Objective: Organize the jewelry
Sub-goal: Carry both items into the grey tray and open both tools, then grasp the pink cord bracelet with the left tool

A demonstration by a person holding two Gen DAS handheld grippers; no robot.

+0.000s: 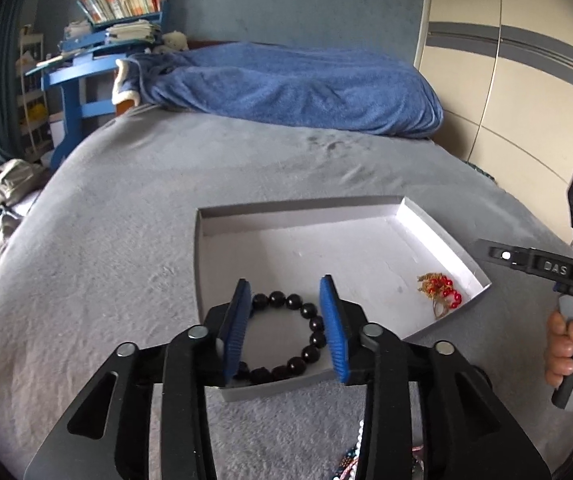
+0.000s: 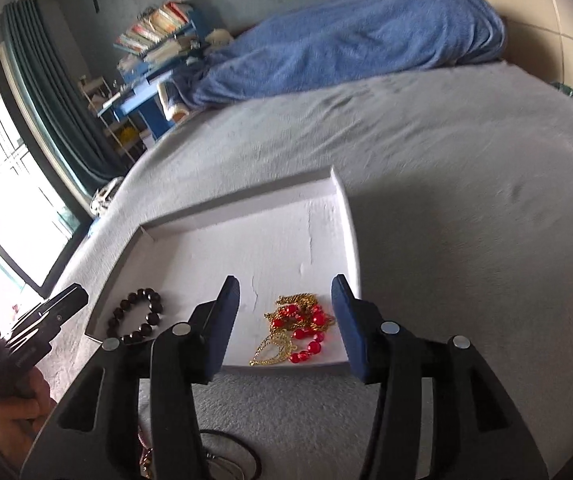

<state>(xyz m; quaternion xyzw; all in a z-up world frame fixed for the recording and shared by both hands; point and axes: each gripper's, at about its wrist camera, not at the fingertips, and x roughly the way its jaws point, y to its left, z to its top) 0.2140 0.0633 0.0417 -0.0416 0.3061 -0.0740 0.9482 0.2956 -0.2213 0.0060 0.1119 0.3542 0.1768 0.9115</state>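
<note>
Open right claw (image 2: 286,320) over red-and-gold necklace (image 2: 296,330).

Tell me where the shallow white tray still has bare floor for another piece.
Bare: the shallow white cardboard tray's far half and its middle strip, between the black bead bracelet and the red-bead gold necklace. Crowded: both near corners, where those pieces lie.

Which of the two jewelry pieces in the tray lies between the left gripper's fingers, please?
The black bead bracelet, a plain ring of dark beads; the red-and-gold necklace lies off toward the tray's other near corner.
</note>
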